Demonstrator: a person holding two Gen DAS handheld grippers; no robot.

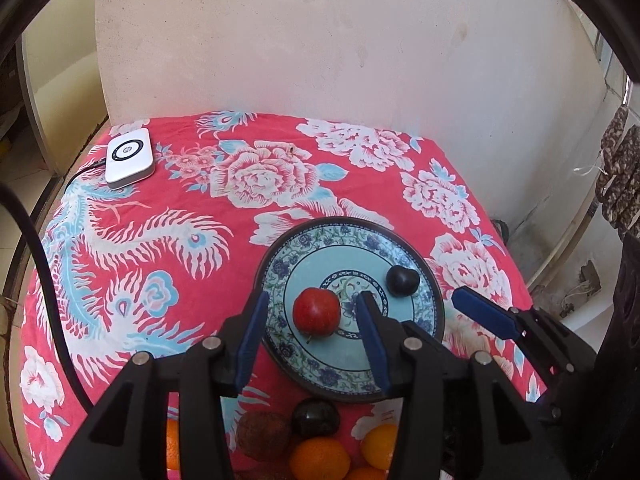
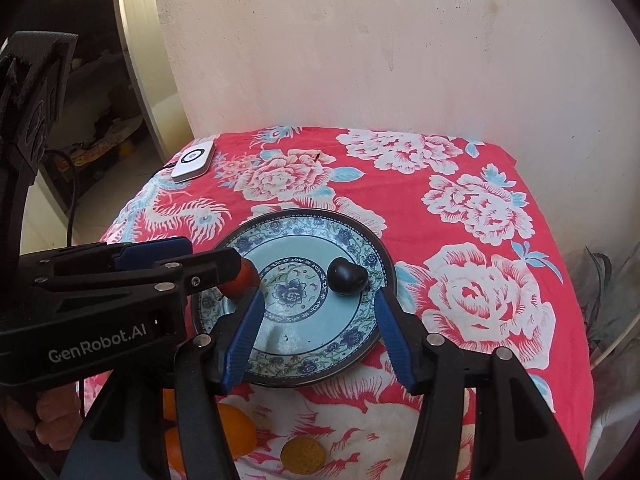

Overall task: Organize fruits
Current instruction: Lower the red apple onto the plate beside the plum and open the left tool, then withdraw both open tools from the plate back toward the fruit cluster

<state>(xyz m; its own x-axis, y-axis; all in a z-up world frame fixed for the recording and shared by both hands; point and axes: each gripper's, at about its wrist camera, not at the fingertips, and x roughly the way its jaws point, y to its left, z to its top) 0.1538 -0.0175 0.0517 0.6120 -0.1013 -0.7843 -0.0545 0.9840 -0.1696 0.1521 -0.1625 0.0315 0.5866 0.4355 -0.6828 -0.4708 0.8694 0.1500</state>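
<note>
A blue patterned plate (image 1: 400,248) lies on the red floral cloth. On it sit a red apple (image 1: 316,311) and a dark plum (image 1: 402,279). My left gripper (image 1: 312,308) is open, its fingers on either side of the apple with gaps showing. My right gripper (image 2: 320,312) is open over the plate's near half (image 2: 288,340), empty; the plum (image 2: 347,277) lies beyond it. In the right wrist view the left gripper's body hides most of the apple (image 2: 240,280). Oranges (image 1: 320,460), a dark plum (image 1: 316,418) and a brown fruit (image 1: 262,434) lie near the front edge.
A white device (image 1: 129,157) with a cable sits at the table's far left corner. A pale wall stands right behind the table. The cloth drops off at the right edge (image 2: 560,280). A yellow fruit (image 2: 303,456) and oranges (image 2: 236,428) lie near the front.
</note>
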